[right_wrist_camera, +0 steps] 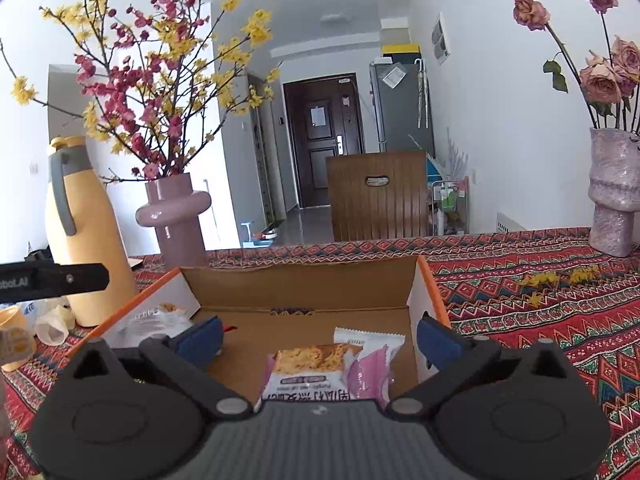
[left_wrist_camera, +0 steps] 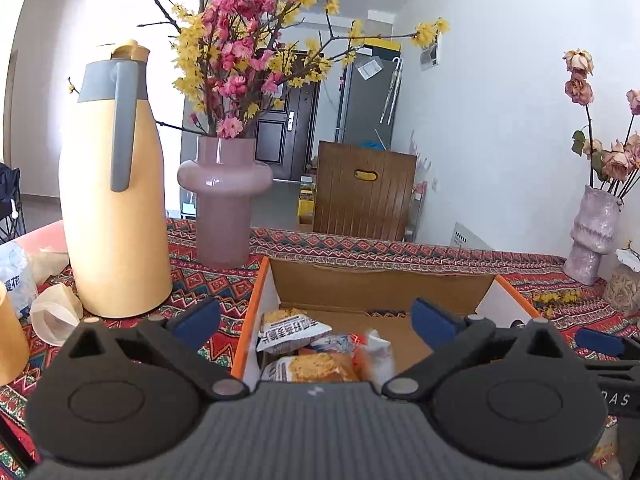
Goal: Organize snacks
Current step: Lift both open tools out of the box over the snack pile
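Nearest the left wrist lens, the left tool (left_wrist_camera: 316, 314) stands spread wide, its blue pads (left_wrist_camera: 198, 322) pinching nothing and poised over the near end of the cardboard box (left_wrist_camera: 380, 280). Likewise the right tool (right_wrist_camera: 318, 334) is spread wide with nothing between its pads (right_wrist_camera: 200, 338), also over the box (right_wrist_camera: 296, 284); a black bar of the left tool juts in at 9 o'clock in that view.

By size: the surface (left_wrist_camera: 400, 246) under a red patterned cloth carries everything. On it the open box, orange along its rim, fills the middle. At 10 o'clock from the box stands a tall yellow flask (left_wrist_camera: 114, 208) with a grey handle, and beside it, at 11 o'clock, a pink vase (left_wrist_camera: 224, 200) of pink and yellow blossom branches (left_wrist_camera: 240, 52). At 2 o'clock, well apart, is a mottled lilac vase (left_wrist_camera: 592, 232) of dried roses. Beyond the surface at 12 o'clock stands a brown chair back (left_wrist_camera: 364, 190).

Inside the box lie the snacks (left_wrist_camera: 316, 366): in the left view a pile of wrapped cakes at the near left corner, one white wrapper (left_wrist_camera: 288, 330) on top. In the right view a cake packet (right_wrist_camera: 308, 372) lies at 6 o'clock, touching a pink-and-white packet (right_wrist_camera: 370, 364) at its right.

Yellow petals (right_wrist_camera: 560, 278) are scattered on the cloth at 3 o'clock from the box.
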